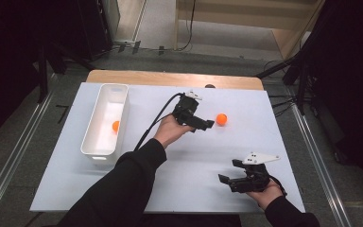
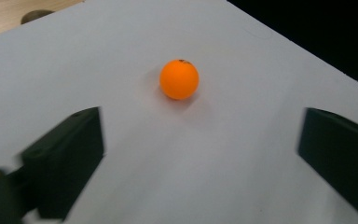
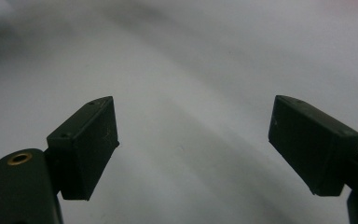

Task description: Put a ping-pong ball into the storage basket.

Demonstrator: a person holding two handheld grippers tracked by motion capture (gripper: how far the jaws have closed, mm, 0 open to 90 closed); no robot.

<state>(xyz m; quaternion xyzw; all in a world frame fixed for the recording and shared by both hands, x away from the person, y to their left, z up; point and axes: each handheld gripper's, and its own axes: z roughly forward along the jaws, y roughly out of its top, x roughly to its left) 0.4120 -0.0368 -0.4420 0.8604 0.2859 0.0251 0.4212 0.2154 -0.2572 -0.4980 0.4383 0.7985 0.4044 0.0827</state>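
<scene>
Grey flooring with metal rails is running along both sides of a table covered by a pale blue-white sheet (image 1: 170, 189), which is taking up the middle of the high view.

Nearest, at the lower right of that frame, the person's right hand is holding the right gripper (image 1: 228, 176) low over the sheet, pointing toward the left edge. Its two black jaws are standing wide apart with nothing between them; the right gripper view is showing the same spread jaws over bare sheet.

Farther in, a black-sleeved left arm is reaching up from the bottom centre, and the left gripper (image 1: 209, 124) is sitting just above the middle of the frame, pointing right. Its jaws are also gaping wide and holding nothing. Just beyond them, right of centre, a small round orange ball (image 1: 222, 118) is lying on the sheet, near the gripper but not touching; in the left gripper view the ball (image 2: 179, 79) is sitting ahead of the jaws, upper middle of the frame.

Toward the upper left, a long white plastic bin (image 1: 121, 124) is standing on the sheet, with a second orange ball (image 1: 116, 126) lying inside it by its right wall.

Beyond the sheet, a strip of bare wooden tabletop (image 1: 170, 78) is showing along the far edge.
</scene>
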